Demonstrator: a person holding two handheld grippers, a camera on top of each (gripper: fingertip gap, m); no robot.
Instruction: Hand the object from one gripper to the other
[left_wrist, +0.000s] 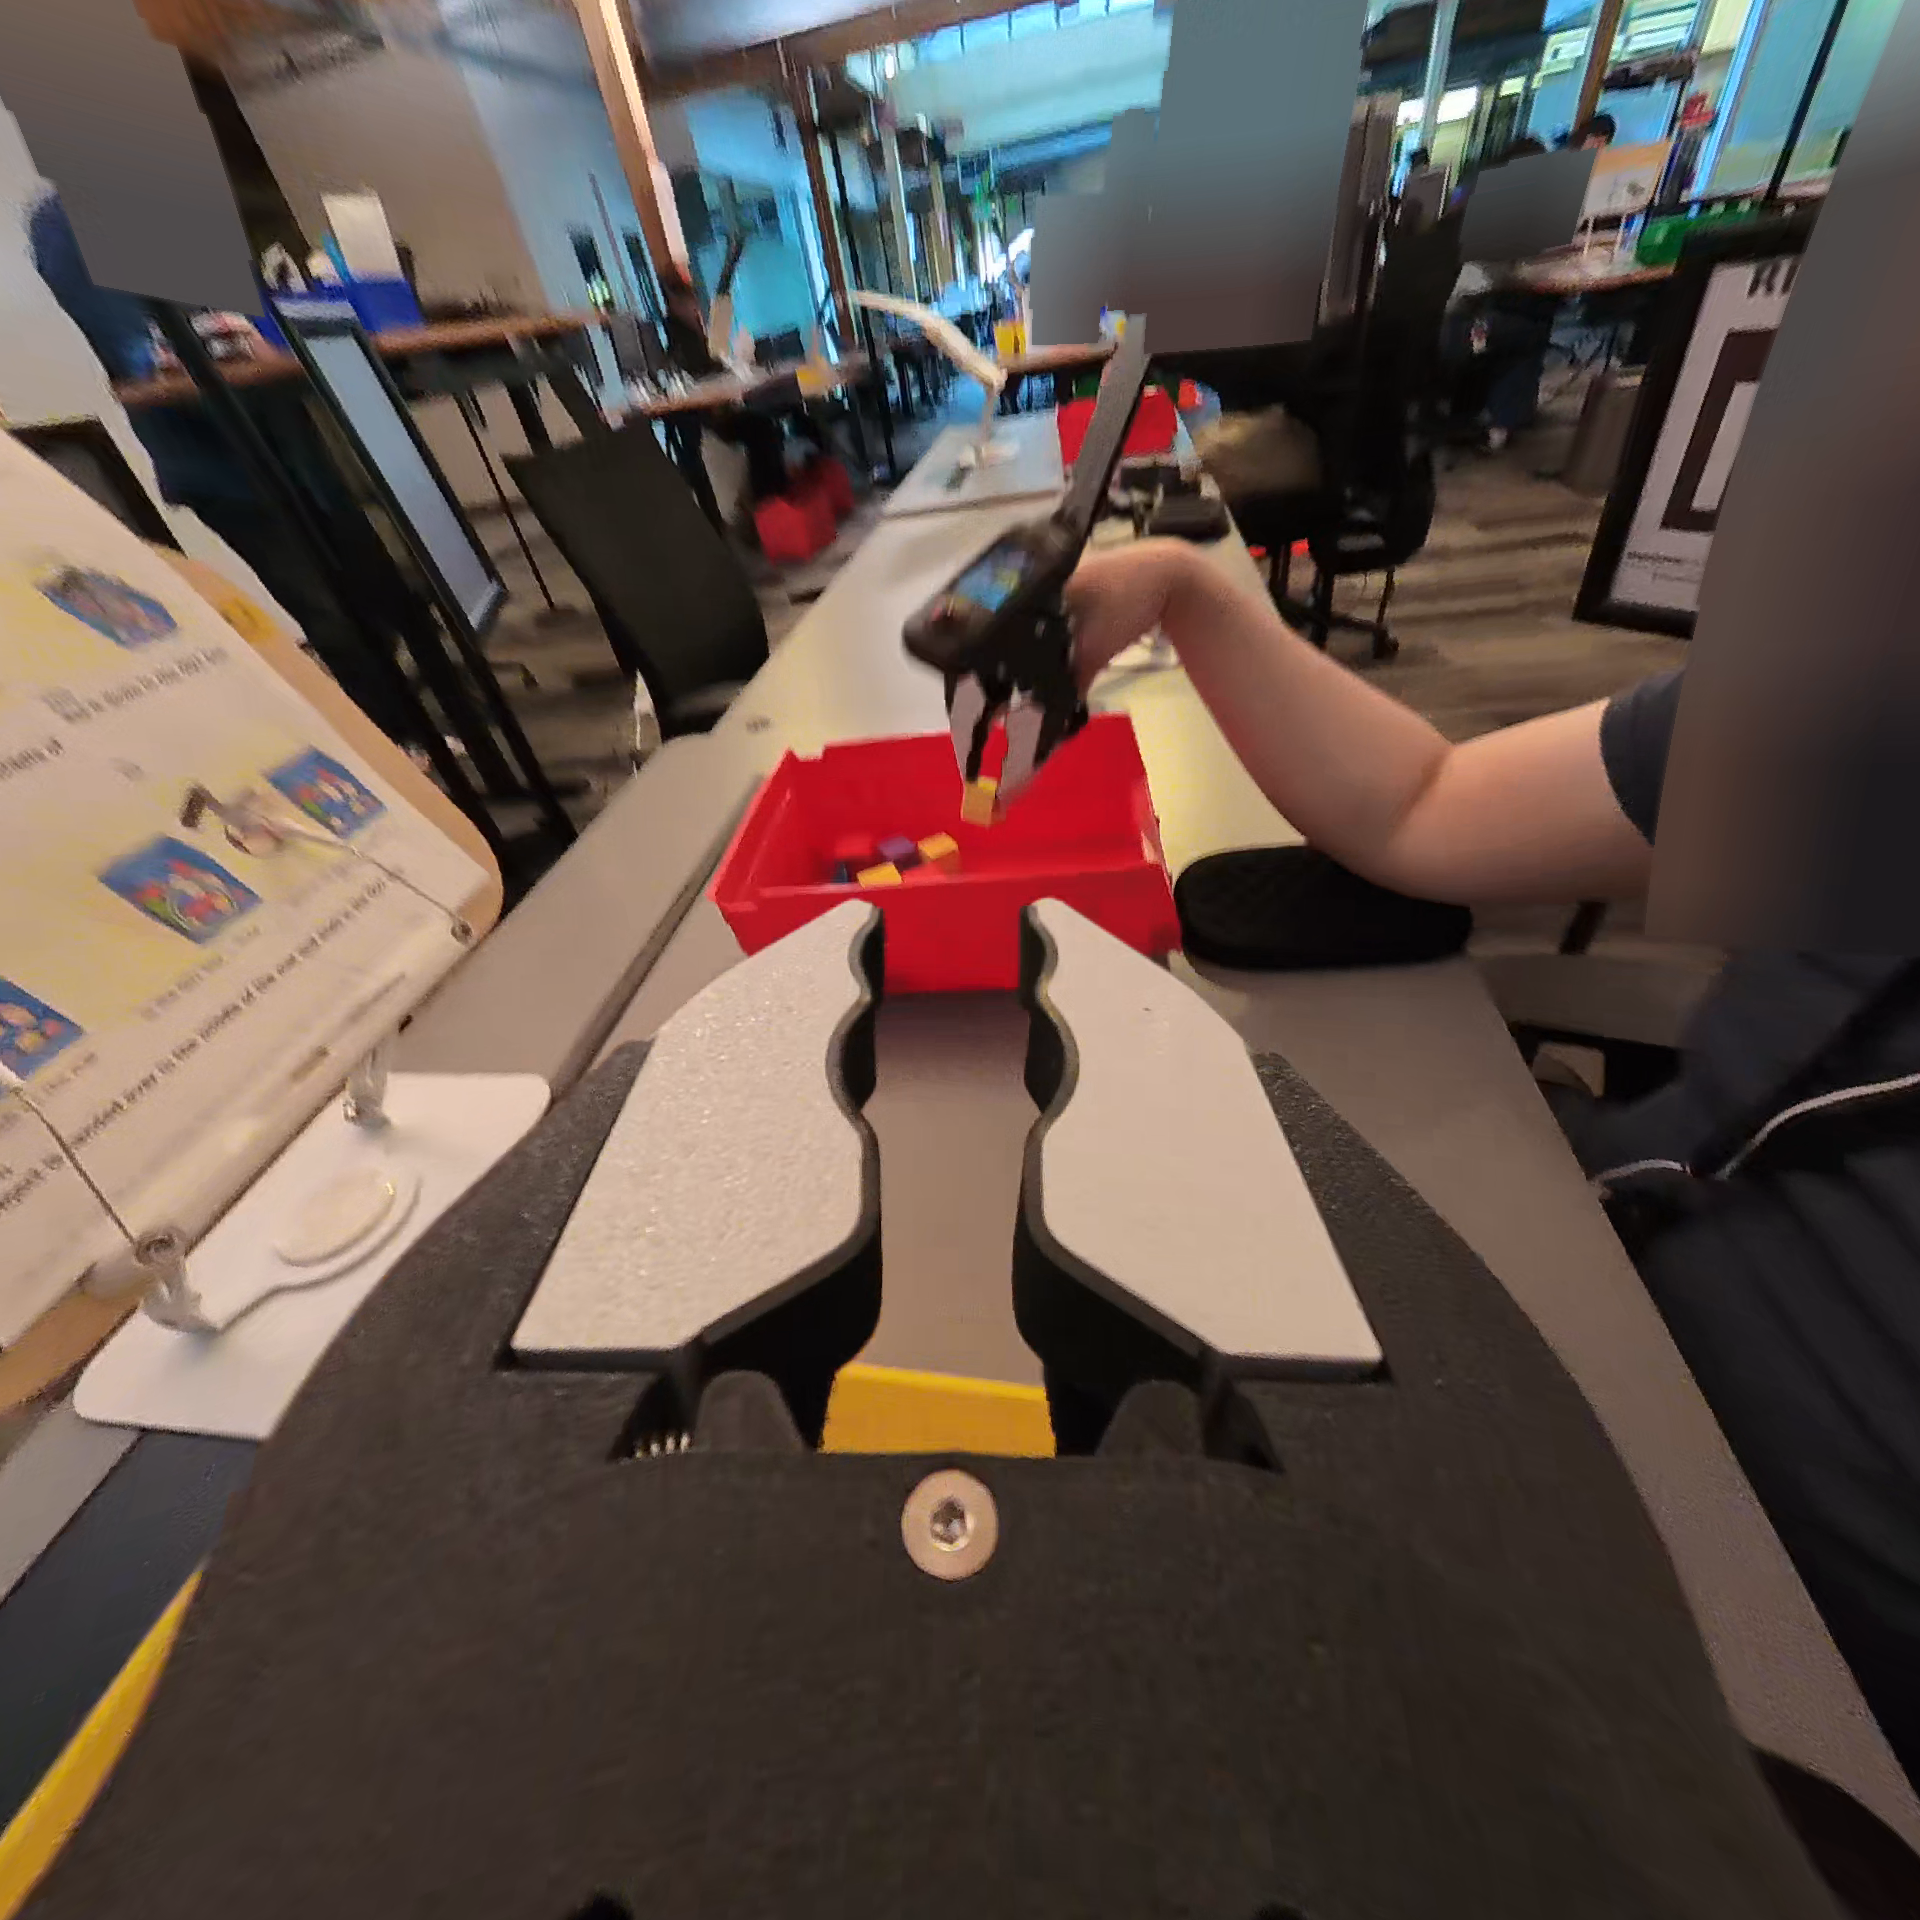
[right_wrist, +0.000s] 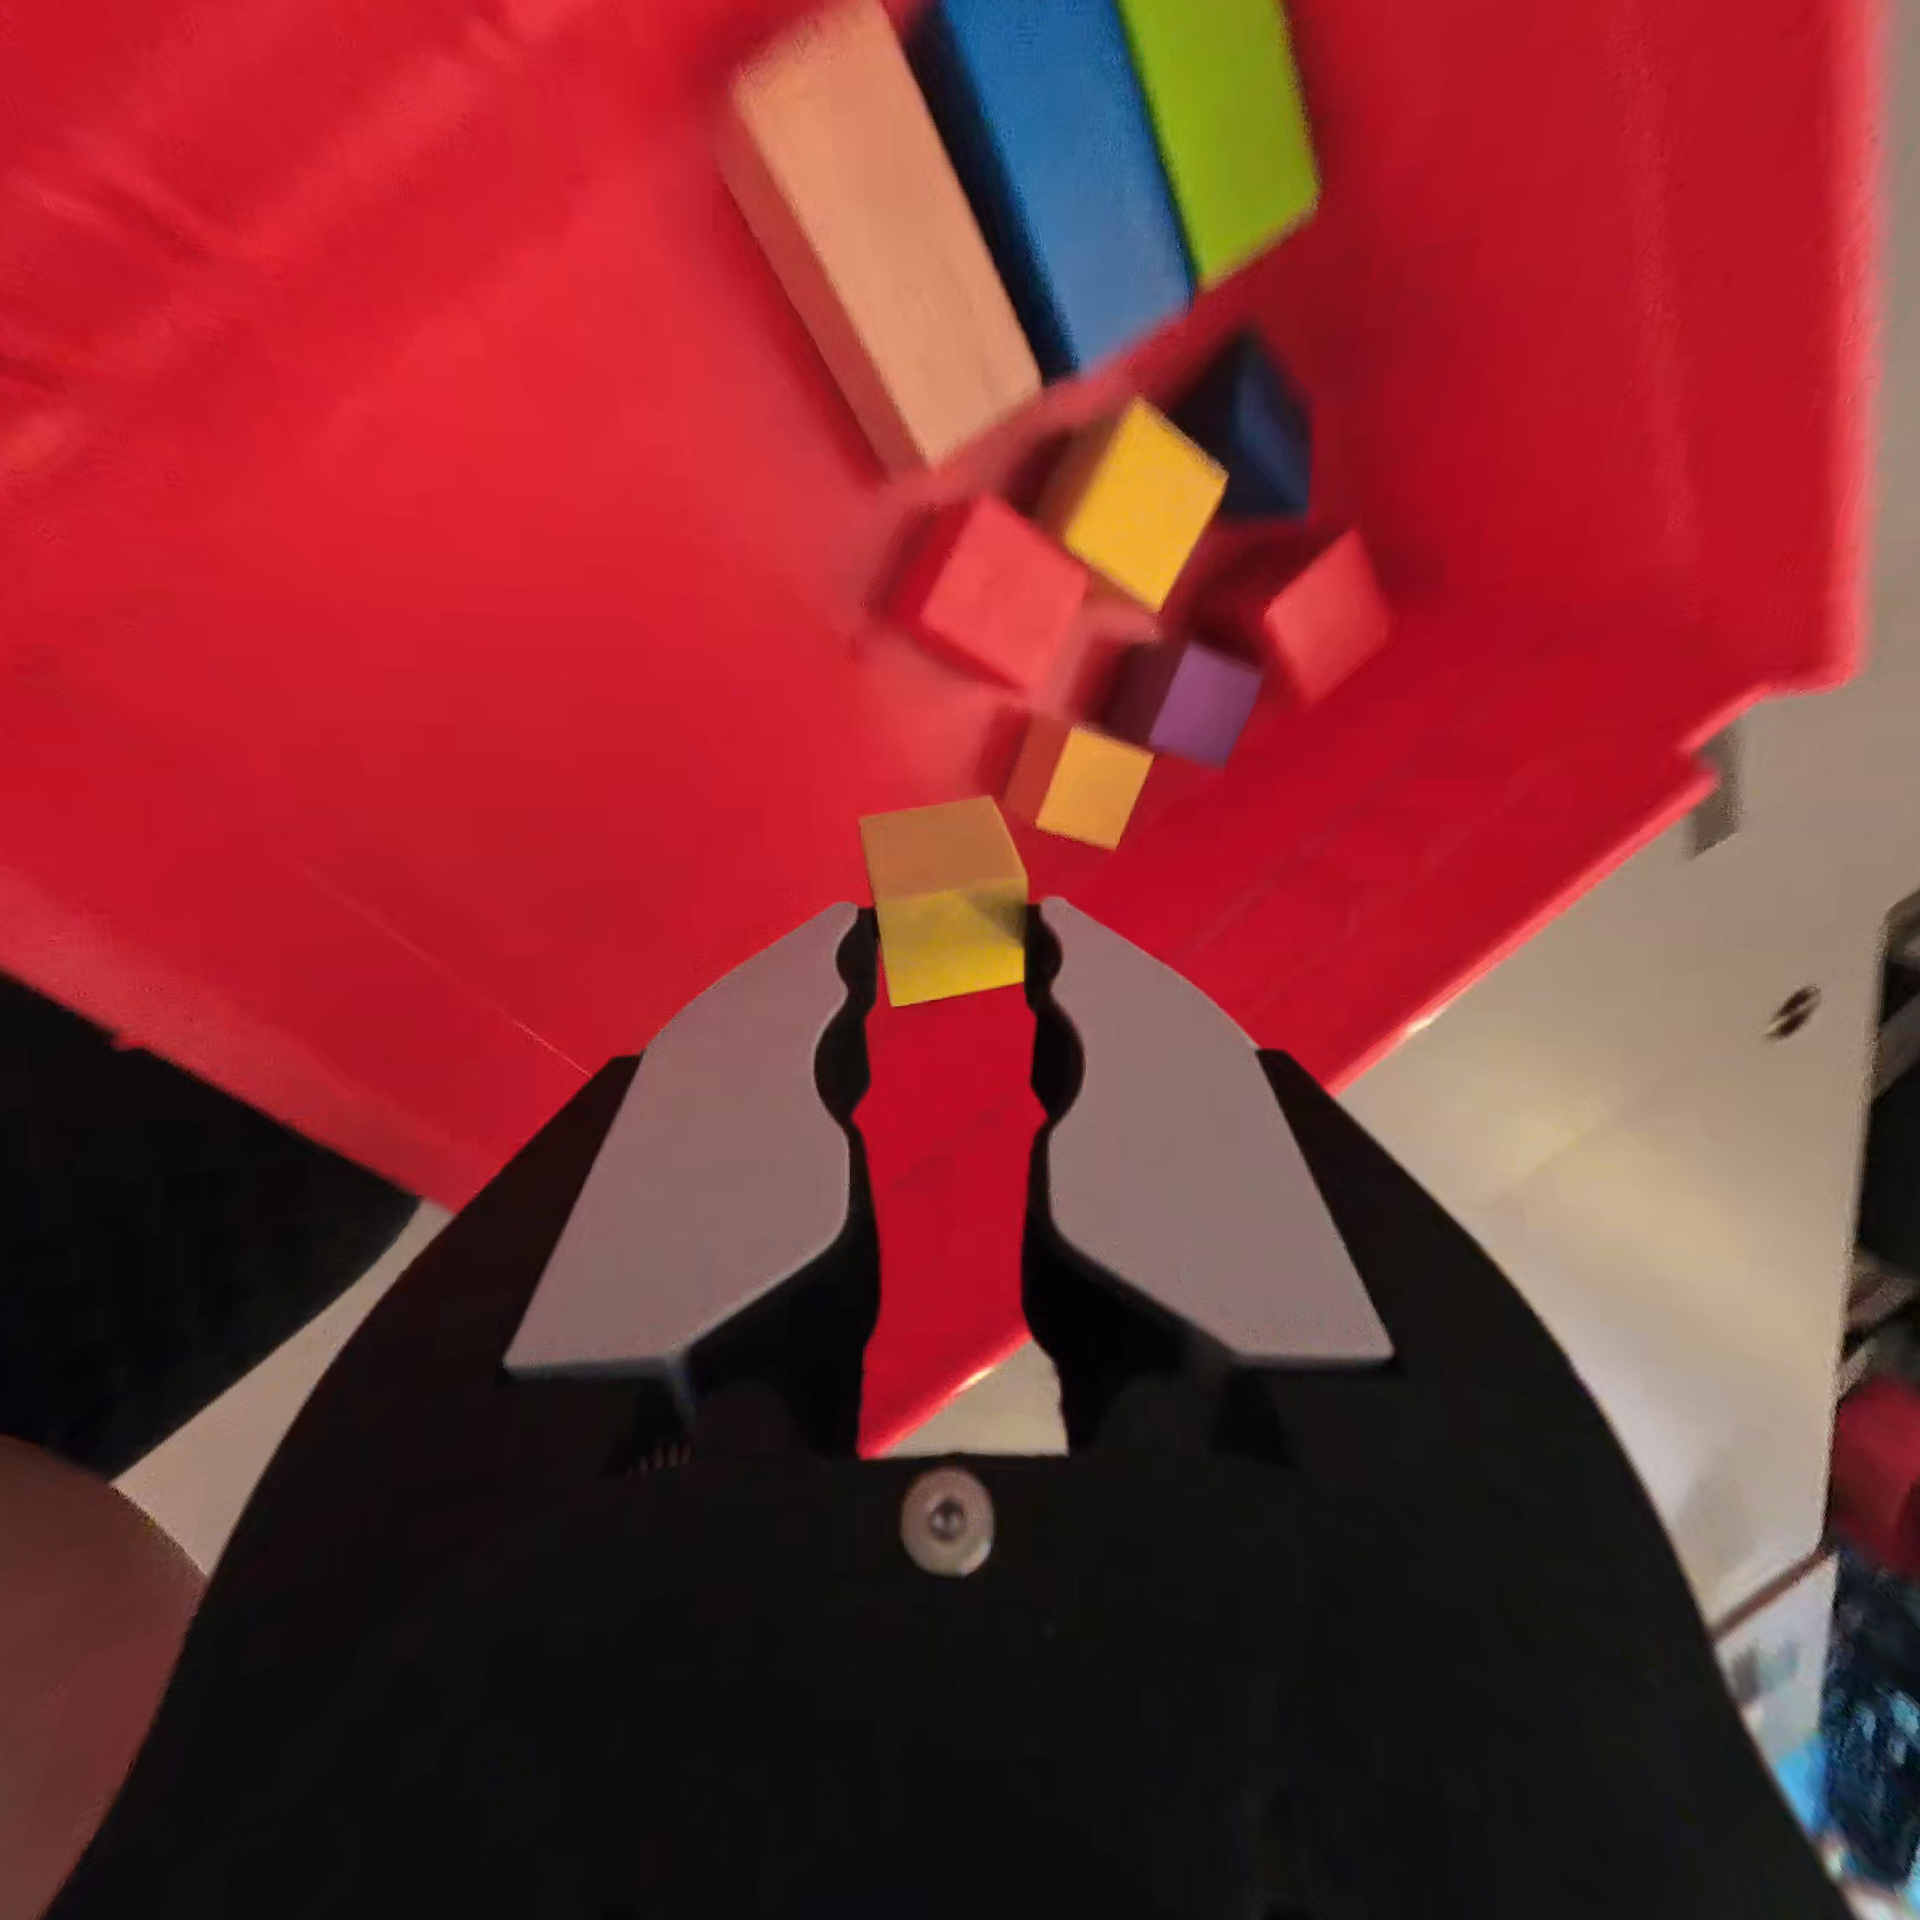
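Nearest on the desk (left_wrist: 1382, 1049), the left hand-held gripper (left_wrist: 951, 940) hovers low, its fingers narrowly apart with nothing between them. Beyond it, above the red bin (left_wrist: 956, 914), the right hand-held gripper (right_wrist: 948, 914) pinches a yellow cube (right_wrist: 951, 935) at its fingertips, over loose coloured blocks (right_wrist: 1132, 499).

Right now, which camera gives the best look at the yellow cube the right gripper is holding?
The right wrist view: the yellow cube sits large between the right gripper fingertips. The left wrist view shows it small and distant above the red bin.
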